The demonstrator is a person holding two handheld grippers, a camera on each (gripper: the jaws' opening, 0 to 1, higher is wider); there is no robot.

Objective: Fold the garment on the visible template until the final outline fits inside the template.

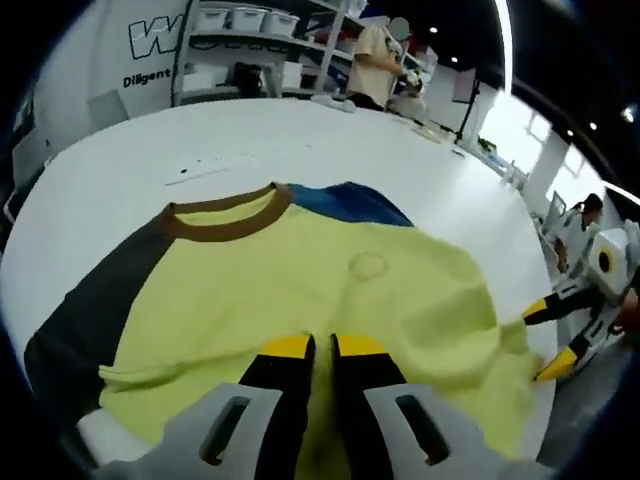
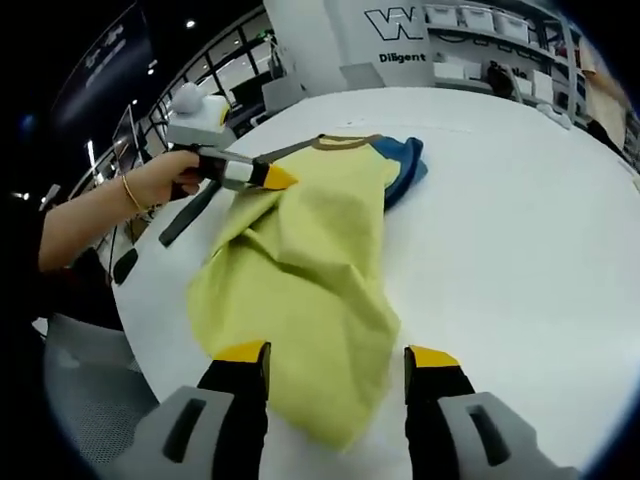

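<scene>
Left claw looks clamped on the yellow shirt, though the pinch is hard to see. Right claw stands apart over the shirt's hem on the white table.

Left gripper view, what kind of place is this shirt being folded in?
Probably a lab or workshop used for recording demonstrations, not a home. A yellow shirt lies on a big white table, metal shelving with white storage bins lines the wall, and a person works at another bench.
</scene>
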